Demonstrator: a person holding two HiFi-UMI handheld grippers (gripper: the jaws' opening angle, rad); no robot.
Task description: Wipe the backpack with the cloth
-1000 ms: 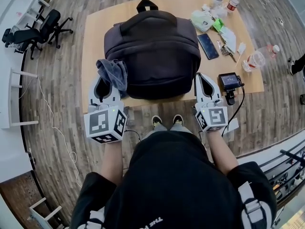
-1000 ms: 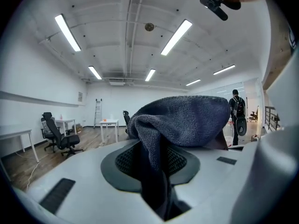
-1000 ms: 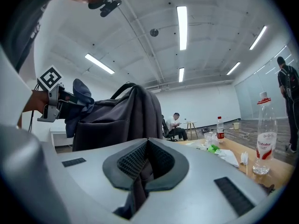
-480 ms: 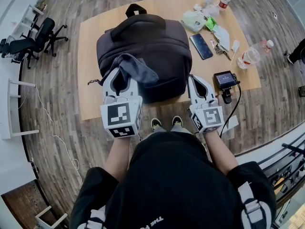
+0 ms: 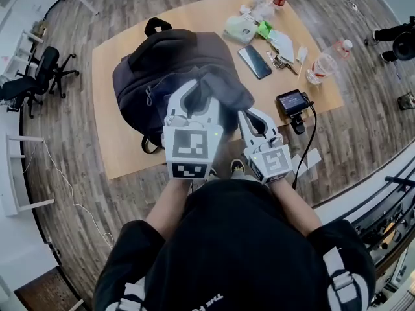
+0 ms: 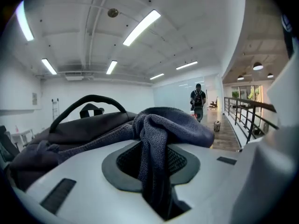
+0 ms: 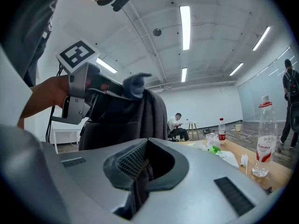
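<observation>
A dark grey backpack (image 5: 165, 70) lies flat on the wooden table (image 5: 113, 151), handle pointing away. My left gripper (image 5: 196, 94) is over its near right part, shut on a blue-grey cloth (image 5: 227, 94) that drapes onto the bag. In the left gripper view the cloth (image 6: 163, 125) is pinched between the jaws (image 6: 152, 167), with the backpack (image 6: 79, 127) behind. My right gripper (image 5: 254, 123) sits at the bag's near right corner, shut on a fold of the bag's dark fabric (image 7: 140, 181). In the right gripper view the backpack (image 7: 140, 118) rises ahead, and the left gripper (image 7: 86, 92) holds the cloth (image 7: 136, 84) above it.
On the table's right side lie a phone (image 5: 253, 61), a plastic bottle (image 5: 324, 62), a green packet and papers (image 5: 266, 31), and a small screen device (image 5: 292, 102) with a cable. An office chair (image 5: 39, 80) stands at the left. People are far off (image 6: 198, 99).
My left gripper carried the cloth rightwards from the bag's near left corner across its near side. The right gripper stayed at the near right corner.
</observation>
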